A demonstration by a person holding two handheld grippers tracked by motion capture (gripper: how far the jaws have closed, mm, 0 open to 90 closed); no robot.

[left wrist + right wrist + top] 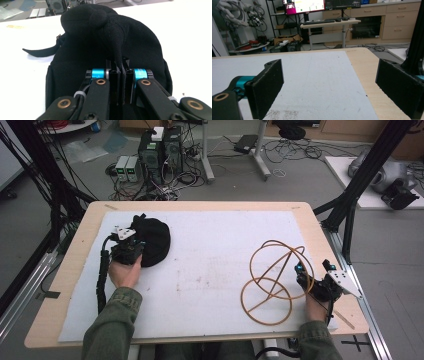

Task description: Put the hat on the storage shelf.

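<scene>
Black cloth is what the left gripper [119, 72] has hold of: its jaws are pinched nearly together on a raised fold of a black fabric bag [105, 50], and the fold runs up from between the pads toward a rounded knob of cloth just beyond them. The rest of the bag bulges ahead of and to both sides of these jaws, lying on the white mat [215, 265] that covers the wooden counter [85, 240]. A dark strap of the bag trails off to the left of the jaws in the left gripper view.

In the high view the right gripper [314, 270] sits at the other end of the mat, its jaws spread wide with nothing between them. A wire frame of tan hoops [272, 280] stands just beside those jaws, on their left, well apart from the bag.
</scene>
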